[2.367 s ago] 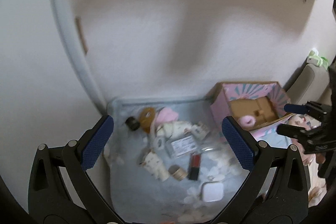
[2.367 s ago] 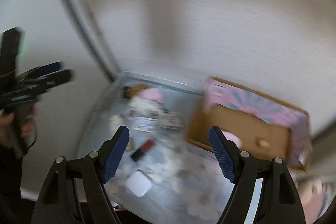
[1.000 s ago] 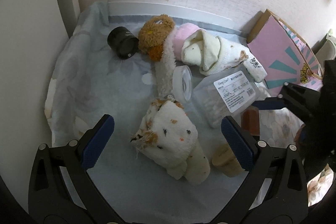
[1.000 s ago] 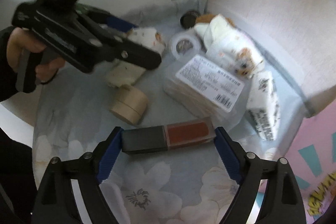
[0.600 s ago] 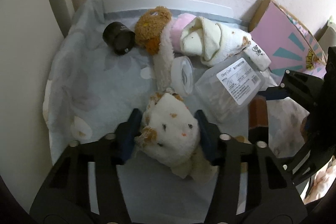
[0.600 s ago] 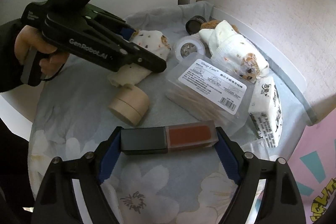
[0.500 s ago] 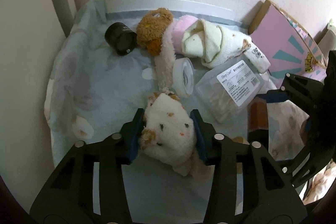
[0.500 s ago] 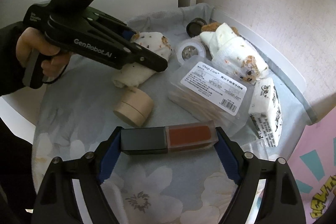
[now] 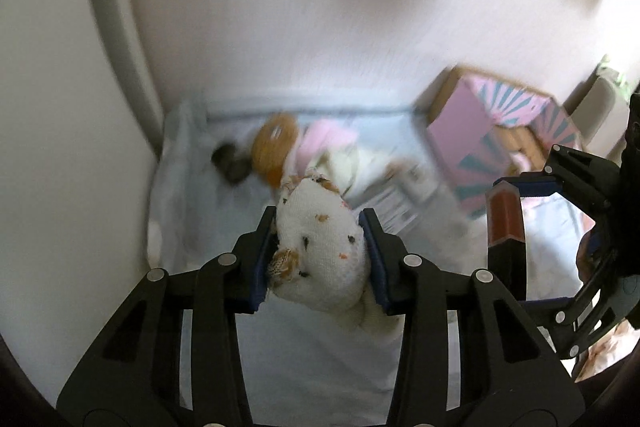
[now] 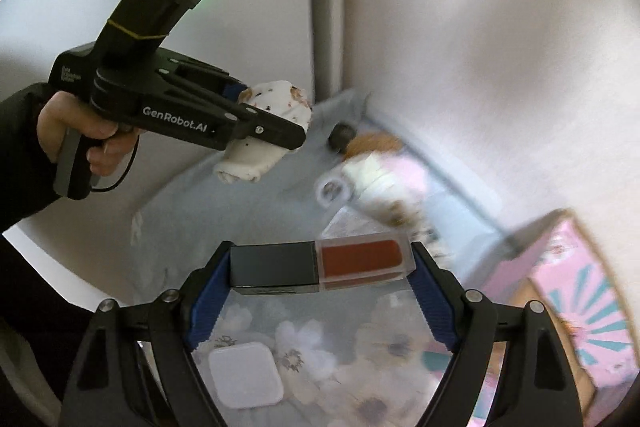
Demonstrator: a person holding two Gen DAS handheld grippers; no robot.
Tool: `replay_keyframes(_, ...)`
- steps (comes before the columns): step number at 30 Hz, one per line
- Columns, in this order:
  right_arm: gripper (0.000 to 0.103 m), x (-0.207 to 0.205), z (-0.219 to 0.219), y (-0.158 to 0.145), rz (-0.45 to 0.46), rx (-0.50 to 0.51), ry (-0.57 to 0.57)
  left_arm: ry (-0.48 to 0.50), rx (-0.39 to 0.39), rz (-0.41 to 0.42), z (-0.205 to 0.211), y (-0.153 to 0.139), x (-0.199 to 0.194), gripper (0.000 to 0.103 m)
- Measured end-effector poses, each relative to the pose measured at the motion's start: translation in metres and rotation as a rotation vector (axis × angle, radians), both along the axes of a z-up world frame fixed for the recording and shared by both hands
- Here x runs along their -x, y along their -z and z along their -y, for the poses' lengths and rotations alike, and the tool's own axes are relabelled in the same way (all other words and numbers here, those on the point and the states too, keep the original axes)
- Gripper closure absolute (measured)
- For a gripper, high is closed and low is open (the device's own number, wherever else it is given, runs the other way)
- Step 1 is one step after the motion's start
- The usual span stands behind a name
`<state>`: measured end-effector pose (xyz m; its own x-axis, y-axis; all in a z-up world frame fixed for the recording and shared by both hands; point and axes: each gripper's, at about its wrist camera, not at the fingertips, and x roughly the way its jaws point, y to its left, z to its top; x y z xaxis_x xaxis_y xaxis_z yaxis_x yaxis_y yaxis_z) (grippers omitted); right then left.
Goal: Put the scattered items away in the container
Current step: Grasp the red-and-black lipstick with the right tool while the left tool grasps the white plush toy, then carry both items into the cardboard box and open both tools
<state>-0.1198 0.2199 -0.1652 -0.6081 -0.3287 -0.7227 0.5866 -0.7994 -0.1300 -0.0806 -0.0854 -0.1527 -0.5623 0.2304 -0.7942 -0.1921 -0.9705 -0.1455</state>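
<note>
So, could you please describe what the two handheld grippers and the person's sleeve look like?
Both grippers are matte black plastic with silver rivets and blue ribbed pads lining the jaws. The left gripper has a pistol grip, grey trigger, white "GenRobot.AI" lettering, a yellow band on its curved top mount and a thin black cable. The right gripper matches. The sleeve is black.

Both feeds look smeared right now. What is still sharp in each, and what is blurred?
Left wrist view: the left tongs and the clamped white sock are sharp; the pink box and the items on the cloth behind are motion-smeared. Right wrist view: the right tongs and the lip gloss tube are crisp; the background toys and box blur, and fisheye bends the wall edges.
</note>
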Motion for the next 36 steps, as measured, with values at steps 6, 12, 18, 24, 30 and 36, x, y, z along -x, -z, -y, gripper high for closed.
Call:
replay_keyframes(6, 0.022, -0.008, -0.046, -0.066, -0.017, 0.034, 0.115, 0.089, 0.002, -0.08, -0.039, -0.064, 0.019, 0.066)
replay_keyframes(12, 0.022, -0.011, -0.126, -0.107, -0.024, 0.05, 0.308, 0.212, -0.017, -0.115, -0.098, -0.104, 0.046, 0.066)
replay_keyframes(18, 0.022, 0.0, -0.199, -0.108, 0.067, 0.046, 0.4, 0.341, -0.027, -0.083, -0.175, -0.105, 0.083, 0.066)
replay_keyframes(24, 0.022, 0.014, -0.257, -0.078, 0.157, 0.072, 0.505, 0.439, -0.009, 0.004, -0.247, -0.073, 0.114, 0.066)
replay_keyframes(30, 0.022, 0.019, -0.287, -0.043, 0.249, 0.073, 0.501, 0.478, 0.015, 0.106, -0.291, -0.023, 0.13, 0.066)
replay_keyframes(36, 0.022, 0.025, -0.294, -0.026, 0.283, 0.087, 0.484, 0.472, 0.032, 0.169, -0.308, 0.011, 0.14, 0.066)
